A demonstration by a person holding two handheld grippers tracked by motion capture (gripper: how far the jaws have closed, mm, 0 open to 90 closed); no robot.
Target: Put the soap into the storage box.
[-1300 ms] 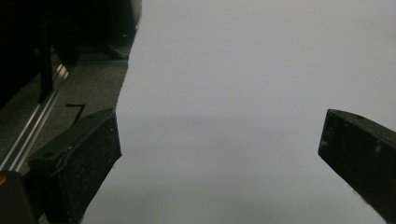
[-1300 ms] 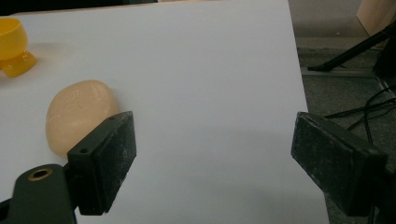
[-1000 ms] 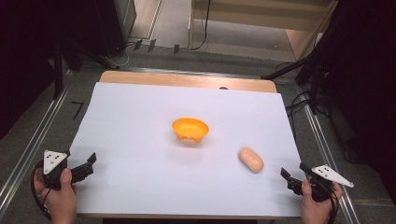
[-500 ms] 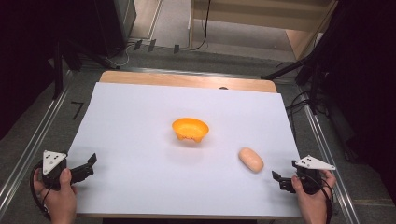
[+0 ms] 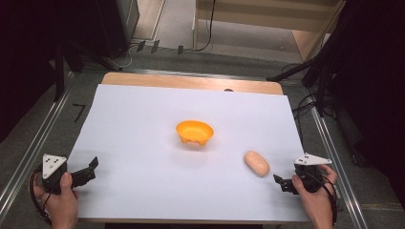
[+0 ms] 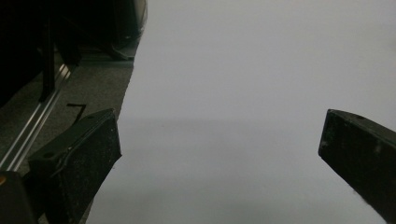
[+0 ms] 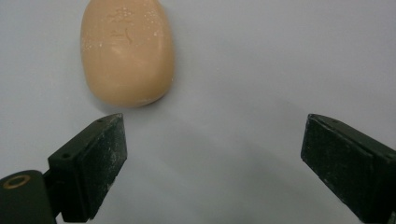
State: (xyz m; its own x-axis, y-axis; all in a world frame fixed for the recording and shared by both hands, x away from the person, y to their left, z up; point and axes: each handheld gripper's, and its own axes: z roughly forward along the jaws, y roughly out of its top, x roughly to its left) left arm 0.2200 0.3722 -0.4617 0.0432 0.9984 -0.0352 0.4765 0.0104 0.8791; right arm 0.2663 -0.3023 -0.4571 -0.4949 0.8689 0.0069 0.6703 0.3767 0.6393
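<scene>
Peach oval soap (image 7: 127, 51) just ahead of right gripper (image 7: 212, 154), jaws just opening, nothing between them

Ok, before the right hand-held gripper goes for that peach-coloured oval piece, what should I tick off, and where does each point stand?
1. Right hand-held gripper open wide enough: ok; its jaws have just been opening and nothing is between them.
2. Oval piece lined up between the jaws: not ok; it lies ahead, off toward the left jaw in the right gripper view.
3. Piece free of contact: ok; it lies apart from the jaws on the white sheet.
4. Orange bowl upright and empty: ok; it stands mid-sheet, apart from the piece.
5. Left hand-held gripper out of the way: ok; open at the sheet's near left corner.
</scene>
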